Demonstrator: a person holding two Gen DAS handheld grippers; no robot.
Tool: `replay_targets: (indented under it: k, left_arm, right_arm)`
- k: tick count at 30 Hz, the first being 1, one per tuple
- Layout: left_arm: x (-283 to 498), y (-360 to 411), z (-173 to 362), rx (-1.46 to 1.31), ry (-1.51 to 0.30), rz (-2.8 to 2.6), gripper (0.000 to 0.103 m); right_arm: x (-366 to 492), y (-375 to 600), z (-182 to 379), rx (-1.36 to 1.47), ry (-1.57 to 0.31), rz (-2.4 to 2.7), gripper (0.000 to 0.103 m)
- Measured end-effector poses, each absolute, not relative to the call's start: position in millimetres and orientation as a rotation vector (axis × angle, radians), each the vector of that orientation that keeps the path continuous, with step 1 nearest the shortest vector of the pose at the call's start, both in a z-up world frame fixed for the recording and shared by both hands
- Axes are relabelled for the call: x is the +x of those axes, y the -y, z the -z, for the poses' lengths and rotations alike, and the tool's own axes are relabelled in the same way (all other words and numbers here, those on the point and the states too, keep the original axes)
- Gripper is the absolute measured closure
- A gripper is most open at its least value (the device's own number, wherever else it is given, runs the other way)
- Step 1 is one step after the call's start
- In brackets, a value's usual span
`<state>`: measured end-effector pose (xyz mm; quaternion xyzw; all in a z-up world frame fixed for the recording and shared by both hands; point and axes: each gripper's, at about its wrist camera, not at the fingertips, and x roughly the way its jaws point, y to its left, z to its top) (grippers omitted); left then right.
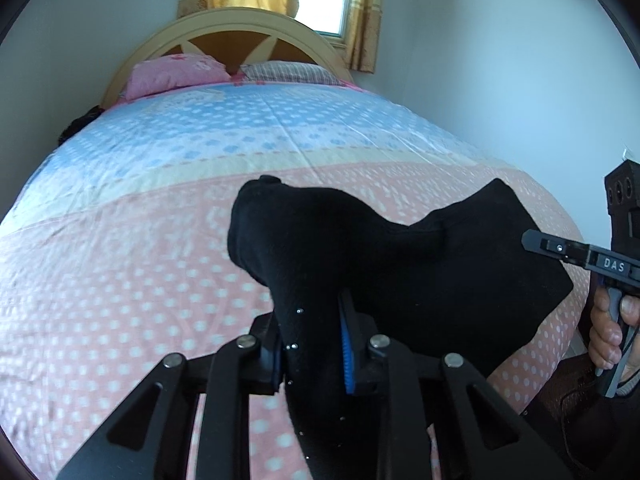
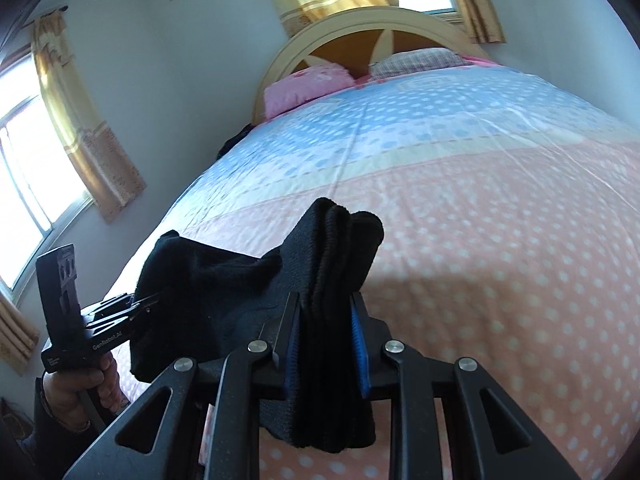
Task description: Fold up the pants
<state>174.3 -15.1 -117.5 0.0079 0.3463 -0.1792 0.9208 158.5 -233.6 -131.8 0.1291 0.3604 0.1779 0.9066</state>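
Observation:
The black pants (image 1: 360, 248) hang stretched between my two grippers above the foot of the bed. My left gripper (image 1: 310, 344) is shut on one bunched end of the cloth, which spills over and below its blue pads. My right gripper (image 2: 326, 336) is shut on the other end, a thick layered bundle of the pants (image 2: 332, 264) standing up between its fingers. In the left wrist view the right gripper (image 1: 532, 240) shows at the right edge, pinching the cloth. In the right wrist view the left gripper (image 2: 148, 304) shows at lower left, held by a hand.
A bed with a dotted pink and blue cover (image 1: 200, 184) fills both views. Two pillows (image 1: 176, 74) lie against the arched headboard (image 1: 224, 28). Yellow curtains (image 2: 80, 120) hang by windows on the left and behind the bed. A person's hand (image 1: 612, 328) grips the right handle.

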Motion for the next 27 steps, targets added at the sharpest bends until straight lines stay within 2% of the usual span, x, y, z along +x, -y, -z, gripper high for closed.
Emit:
replay_targets:
  k: [13, 27]
  left_arm:
    - [164, -89, 111, -0.012, -0.694, 0.177, 0.080]
    - [159, -165, 117, -0.092, -0.671, 0.046, 0.080]
  right_arm:
    - [213, 105, 112, 0.139, -0.766, -0.583, 0.080]
    - [266, 14, 125, 0.095, -0.813, -0.695, 0.080]
